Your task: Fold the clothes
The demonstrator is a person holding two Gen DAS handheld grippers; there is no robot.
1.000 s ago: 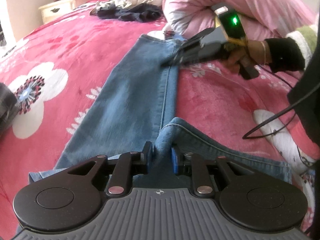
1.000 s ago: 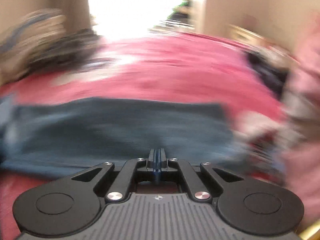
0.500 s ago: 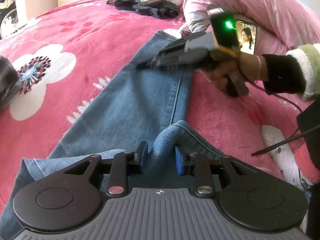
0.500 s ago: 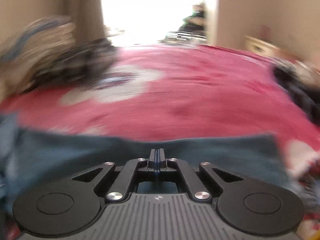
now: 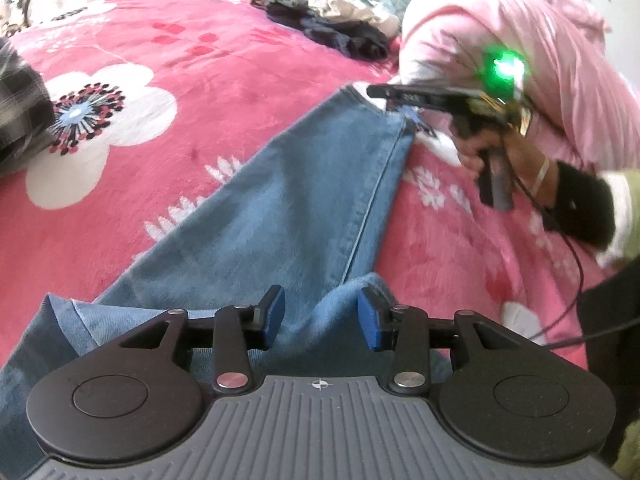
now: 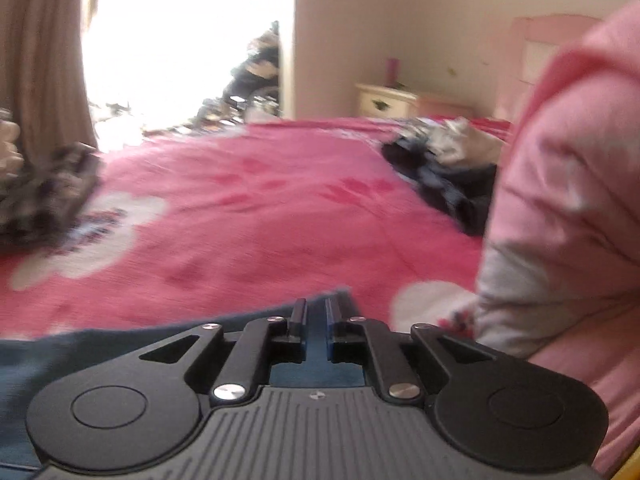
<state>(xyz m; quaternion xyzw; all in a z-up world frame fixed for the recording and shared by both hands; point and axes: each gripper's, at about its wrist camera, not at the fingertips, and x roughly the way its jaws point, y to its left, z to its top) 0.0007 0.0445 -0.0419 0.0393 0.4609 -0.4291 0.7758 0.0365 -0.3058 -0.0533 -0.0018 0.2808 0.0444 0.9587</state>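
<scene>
Your left tongs (image 5: 320, 316) are opening, wider than before, jeans (image 5: 304, 208) fold loose between them. Your right tongs (image 6: 316, 316), earlier clamped shut, are opening over denim.

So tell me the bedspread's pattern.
Pink-red bedspread with white flowers; left wrist view shows it best.

A: Where do the blue denim jeans (image 5: 304, 216) lie?
B: Flat on the pink flowered plush blanket (image 5: 208, 60), between both grippers.
A: And around them?
B: Rumpled pink quilt (image 5: 516, 40) right; dark crumpled clothes heap (image 5: 340, 28) behind; checked fabric (image 5: 20, 112) left.
</scene>
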